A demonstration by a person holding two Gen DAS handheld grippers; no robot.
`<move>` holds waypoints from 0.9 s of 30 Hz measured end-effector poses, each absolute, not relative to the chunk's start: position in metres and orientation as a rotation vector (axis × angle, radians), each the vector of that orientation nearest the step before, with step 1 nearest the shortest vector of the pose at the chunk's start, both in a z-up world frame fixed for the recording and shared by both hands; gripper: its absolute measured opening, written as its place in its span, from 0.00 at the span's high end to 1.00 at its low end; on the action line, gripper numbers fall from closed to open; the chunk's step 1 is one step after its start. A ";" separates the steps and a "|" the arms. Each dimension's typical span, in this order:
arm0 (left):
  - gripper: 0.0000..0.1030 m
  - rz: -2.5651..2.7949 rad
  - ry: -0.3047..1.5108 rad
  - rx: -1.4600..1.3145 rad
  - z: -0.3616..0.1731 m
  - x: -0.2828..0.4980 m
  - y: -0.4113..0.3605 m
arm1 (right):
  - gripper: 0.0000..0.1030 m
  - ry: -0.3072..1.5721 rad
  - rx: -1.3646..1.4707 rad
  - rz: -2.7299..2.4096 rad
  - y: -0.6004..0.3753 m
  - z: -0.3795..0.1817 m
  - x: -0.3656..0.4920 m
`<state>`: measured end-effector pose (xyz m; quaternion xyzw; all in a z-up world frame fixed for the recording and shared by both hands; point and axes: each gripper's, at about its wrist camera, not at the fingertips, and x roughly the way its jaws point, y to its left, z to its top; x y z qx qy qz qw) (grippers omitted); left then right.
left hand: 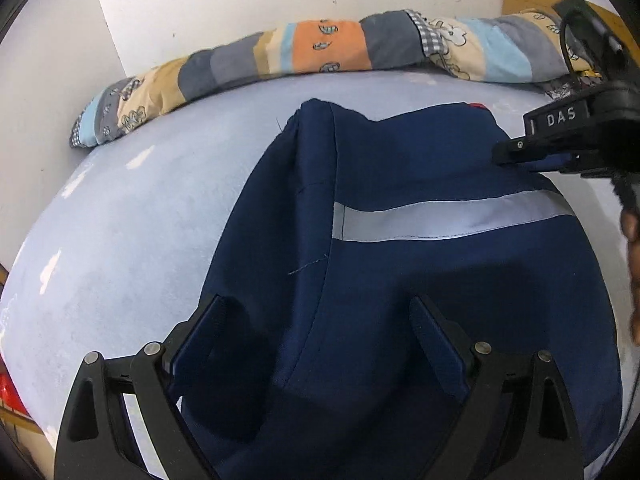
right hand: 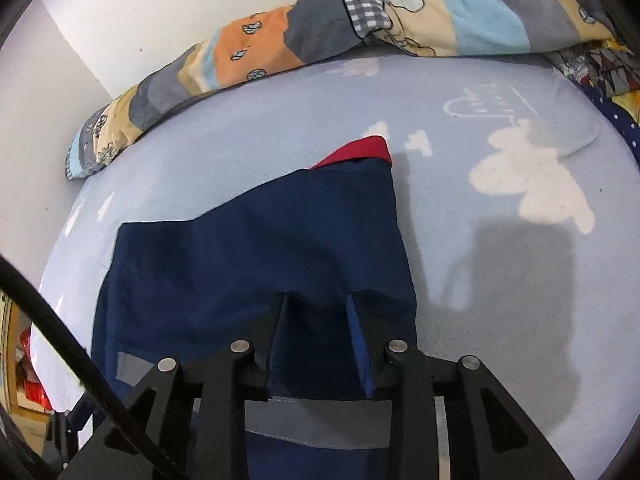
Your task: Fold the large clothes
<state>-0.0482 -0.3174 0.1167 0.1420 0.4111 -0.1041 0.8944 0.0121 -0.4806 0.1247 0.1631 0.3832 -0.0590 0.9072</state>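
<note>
1. So, the navy jacket [left hand: 400, 184] lies spread on the bed [left hand: 120, 240], its red collar [right hand: 360, 151] at the far end and the patchwork quilt [left hand: 320, 48] bunched along the wall beyond.
2. My left gripper [left hand: 320, 320] hangs over the near part with fingers wide apart, holding nothing.
3. My right gripper [right hand: 320, 320] is part-open with fabric between its fingers; whether it's pinching, can't tell.
4. Looks soft, floppy and fairly hefty, so I'd grab seams or hem near the reflective stripe [left hand: 440, 220].
</note>
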 end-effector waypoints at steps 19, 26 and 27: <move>0.10 -0.293 0.741 0.339 0.134 -0.126 -0.298 | 0.67 0.754 0.215 0.019 -0.394 0.130 -0.145; 0.10 -0.298 0.744 0.374 0.118 -0.138 -0.298 | 0.67 0.775 0.234 -0.026 -0.397 0.100 -0.179; 0.10 -0.297 0.735 0.380 0.117 -0.139 -0.298 | 0.67 0.788 0.245 -0.025 -0.399 0.096 -0.178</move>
